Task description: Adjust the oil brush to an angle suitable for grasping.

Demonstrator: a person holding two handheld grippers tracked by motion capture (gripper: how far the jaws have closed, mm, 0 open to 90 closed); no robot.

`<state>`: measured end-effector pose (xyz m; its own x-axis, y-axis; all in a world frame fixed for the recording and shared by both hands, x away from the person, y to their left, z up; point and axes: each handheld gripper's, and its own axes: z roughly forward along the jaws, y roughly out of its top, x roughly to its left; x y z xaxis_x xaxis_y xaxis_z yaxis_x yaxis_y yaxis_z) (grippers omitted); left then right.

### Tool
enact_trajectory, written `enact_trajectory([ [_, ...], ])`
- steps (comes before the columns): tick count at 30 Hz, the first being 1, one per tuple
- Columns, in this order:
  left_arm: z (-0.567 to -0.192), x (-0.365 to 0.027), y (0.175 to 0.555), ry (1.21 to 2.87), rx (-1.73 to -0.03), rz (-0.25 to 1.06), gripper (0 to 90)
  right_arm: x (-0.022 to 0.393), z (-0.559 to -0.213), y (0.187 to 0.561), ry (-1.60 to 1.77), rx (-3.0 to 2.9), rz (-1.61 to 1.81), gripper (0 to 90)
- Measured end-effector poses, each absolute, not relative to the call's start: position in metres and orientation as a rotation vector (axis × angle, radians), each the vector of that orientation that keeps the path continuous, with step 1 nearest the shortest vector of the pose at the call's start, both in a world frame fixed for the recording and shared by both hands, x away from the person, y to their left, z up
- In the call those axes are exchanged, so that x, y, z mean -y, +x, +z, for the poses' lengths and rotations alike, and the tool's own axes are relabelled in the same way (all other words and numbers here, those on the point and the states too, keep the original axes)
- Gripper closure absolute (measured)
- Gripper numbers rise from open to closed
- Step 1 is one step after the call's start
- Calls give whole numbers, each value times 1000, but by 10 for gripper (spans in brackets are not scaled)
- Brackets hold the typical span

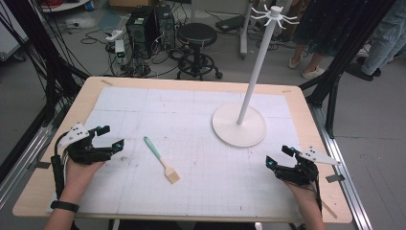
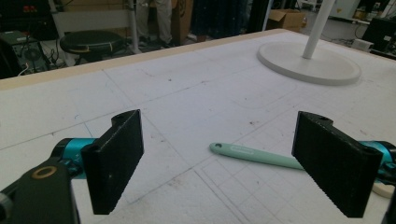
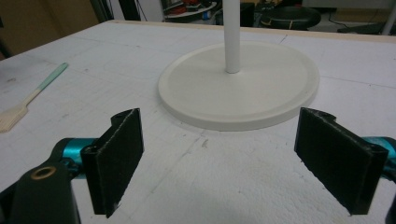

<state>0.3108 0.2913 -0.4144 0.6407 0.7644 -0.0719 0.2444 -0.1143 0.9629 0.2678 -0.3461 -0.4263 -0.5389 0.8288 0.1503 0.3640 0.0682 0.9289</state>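
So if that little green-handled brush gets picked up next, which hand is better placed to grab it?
Probably the left. The left claw sits open just beside the brush, whose green handle points toward it and lies just ahead of its jaws in the left gripper view. The right claw, also open, faces the white stand.

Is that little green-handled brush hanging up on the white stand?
No, the brush lies flat on the table's white mat, apart from the stand.
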Motion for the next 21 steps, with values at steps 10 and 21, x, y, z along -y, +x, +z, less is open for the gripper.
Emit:
enact_trajectory([
  [10, -414, -291, 309, 1676, -823, 545, 173, 346, -424, 268, 1181, -1926, 1487, 149],
  [21, -414, -291, 310, 1661, -812, 537, 173, 341, -423, 268, 1156, -1941, 1491, 149],
])
